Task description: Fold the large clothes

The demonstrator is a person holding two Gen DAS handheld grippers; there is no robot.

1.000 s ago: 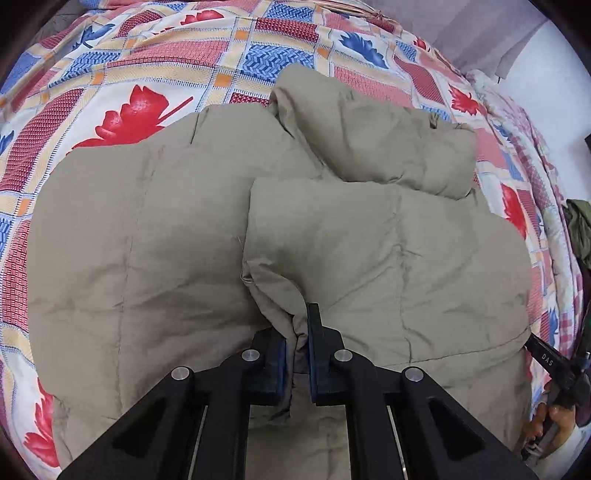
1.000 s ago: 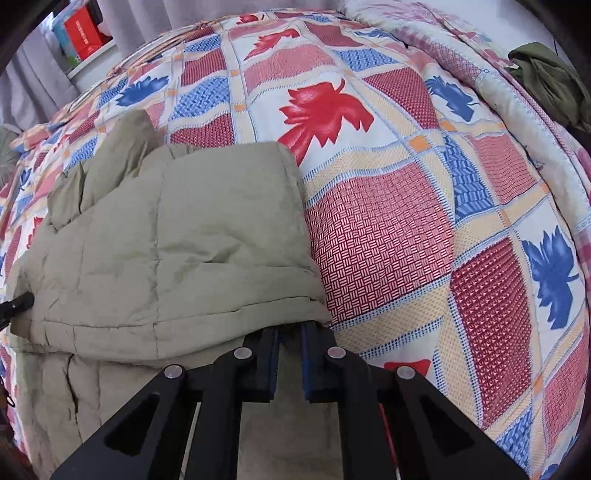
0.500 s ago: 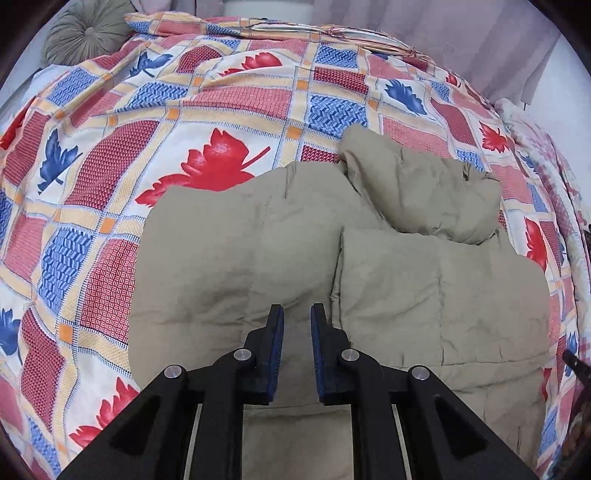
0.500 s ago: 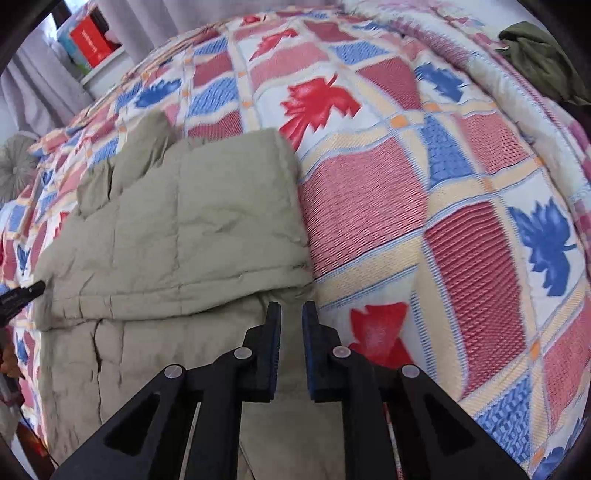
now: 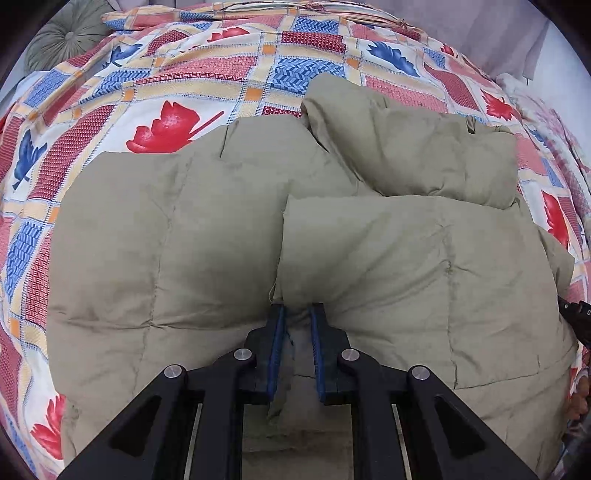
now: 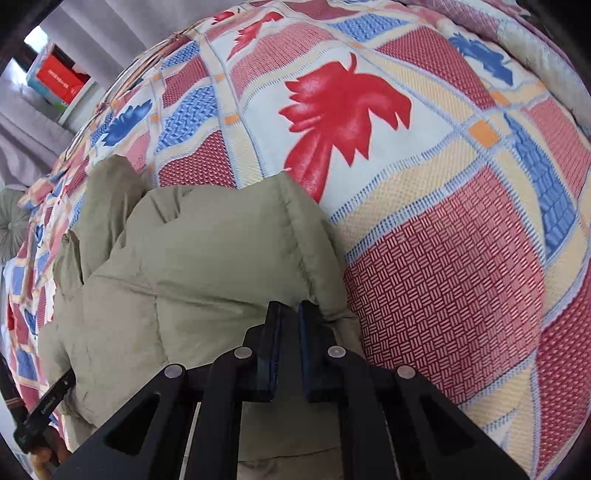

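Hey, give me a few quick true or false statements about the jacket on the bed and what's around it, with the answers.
1. The jacket is khaki green. True.
2. It lies on a plain white sheet. False: the bed cover is checked, with red and blue leaves.
3. The left hand-held gripper pinches the edge of the jacket's folded-over panel. True.
4. A round cushion lies on top of the jacket. False: it sits at the bed's far corner, apart from the jacket.
5. A red box stands on a shelf beyond the bed. True.
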